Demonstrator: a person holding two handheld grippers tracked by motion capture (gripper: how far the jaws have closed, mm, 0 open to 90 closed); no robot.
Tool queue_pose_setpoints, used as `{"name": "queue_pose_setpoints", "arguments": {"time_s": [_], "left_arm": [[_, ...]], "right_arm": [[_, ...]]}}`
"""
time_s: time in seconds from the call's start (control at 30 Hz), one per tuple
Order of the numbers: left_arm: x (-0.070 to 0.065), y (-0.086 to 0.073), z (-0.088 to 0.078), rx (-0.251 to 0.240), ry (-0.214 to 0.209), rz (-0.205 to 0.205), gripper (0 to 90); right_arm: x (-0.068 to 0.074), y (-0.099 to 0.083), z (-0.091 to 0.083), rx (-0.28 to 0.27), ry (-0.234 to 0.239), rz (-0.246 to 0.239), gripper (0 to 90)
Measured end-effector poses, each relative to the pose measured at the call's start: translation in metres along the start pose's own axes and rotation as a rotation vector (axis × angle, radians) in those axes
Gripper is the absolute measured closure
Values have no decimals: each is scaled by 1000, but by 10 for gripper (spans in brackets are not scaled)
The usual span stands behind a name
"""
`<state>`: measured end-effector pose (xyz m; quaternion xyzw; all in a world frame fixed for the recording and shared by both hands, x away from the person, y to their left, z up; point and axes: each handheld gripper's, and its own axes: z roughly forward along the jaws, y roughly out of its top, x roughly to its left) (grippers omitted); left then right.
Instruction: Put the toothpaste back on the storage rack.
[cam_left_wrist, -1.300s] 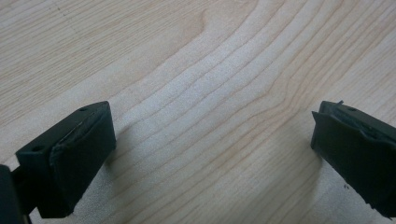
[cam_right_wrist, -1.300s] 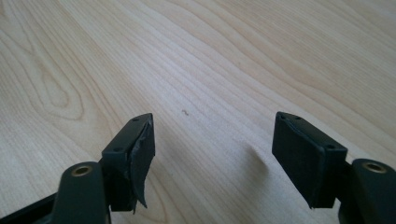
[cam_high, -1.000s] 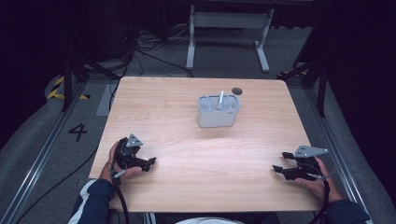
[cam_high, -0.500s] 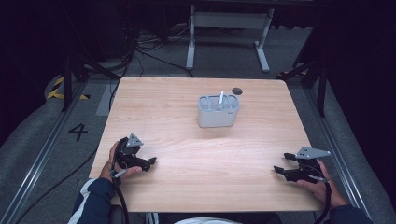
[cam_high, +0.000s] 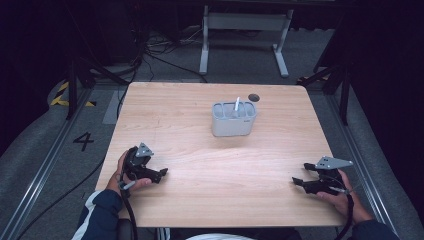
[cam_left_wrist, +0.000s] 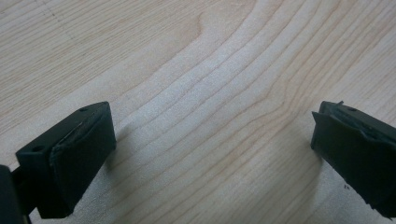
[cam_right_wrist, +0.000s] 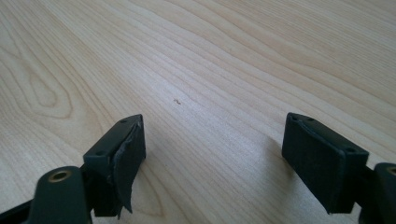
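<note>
left gripper (cam_high: 159, 173) spread, empty | right gripper (cam_high: 298, 182) spread, empty, had sunk slightly toward table (cam_high: 200, 150) | container (cam_high: 233, 119) untouched

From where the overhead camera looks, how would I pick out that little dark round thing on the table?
Start at the wooden table and find the grey container standing past its middle, with a white stick poking out. Just behind it, to the right and near the far edge, lies a small dark disc. It is the one flat, dark object on the tabletop.

Dark room; grey floor (cam_high: 45, 165), metal stand (cam_high: 245, 22) beyond wooden table (cam_high: 200, 140).
</note>
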<state>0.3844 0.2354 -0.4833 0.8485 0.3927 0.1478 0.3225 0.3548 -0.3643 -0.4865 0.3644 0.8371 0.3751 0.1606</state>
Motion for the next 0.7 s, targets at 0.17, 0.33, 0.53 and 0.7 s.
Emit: {"name": "queue_pose_setpoints", "arguments": {"time_s": [0.17,0.33,0.53,0.7], "left_arm": [[0,0,0,1,2,5,3],[0,0,0,1,-1,6,2],[0,0,0,1,-1,6,2],[0,0,1,-5,1,4,4]], "right_arm": [[0,0,0,0,0,0,219],[0,0,0,0,1,-1,218],[0,0,0,-1,1,-2,218],[0,0,0,0,1,-2,218]]}}
